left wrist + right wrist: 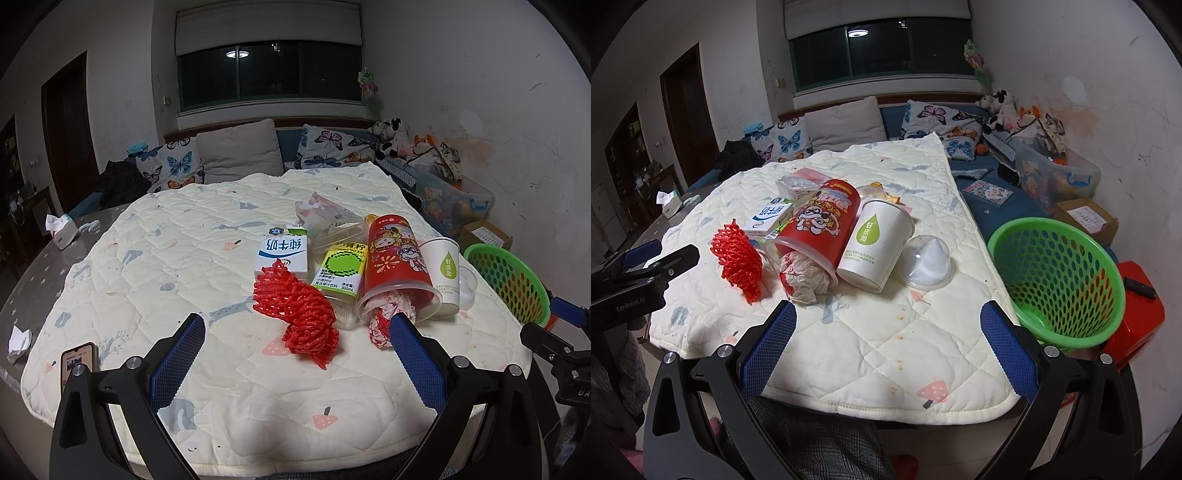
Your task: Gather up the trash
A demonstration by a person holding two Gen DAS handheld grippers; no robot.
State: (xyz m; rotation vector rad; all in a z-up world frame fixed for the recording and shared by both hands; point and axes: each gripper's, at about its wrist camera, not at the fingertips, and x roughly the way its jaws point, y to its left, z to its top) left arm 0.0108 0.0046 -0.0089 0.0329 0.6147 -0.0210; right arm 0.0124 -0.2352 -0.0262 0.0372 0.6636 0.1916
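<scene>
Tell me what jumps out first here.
A bright red foam fruit net lies nearest on the quilted white mat, beside a toppled red cartoon-printed plastic cup spilling crumpled paper. Off the mat's right edge stands an empty green perforated plastic basket.

Black angular arms with silver screws are being shown on each gripper (297,338) (888,325), tipped with blue textured pads (179,363).

Cream quilted pad w/ animal print (155,266) covers table; butterfly-print cushions (177,166) & grey pillow (240,151) behind; black smartphone (79,363) near left edge.
</scene>
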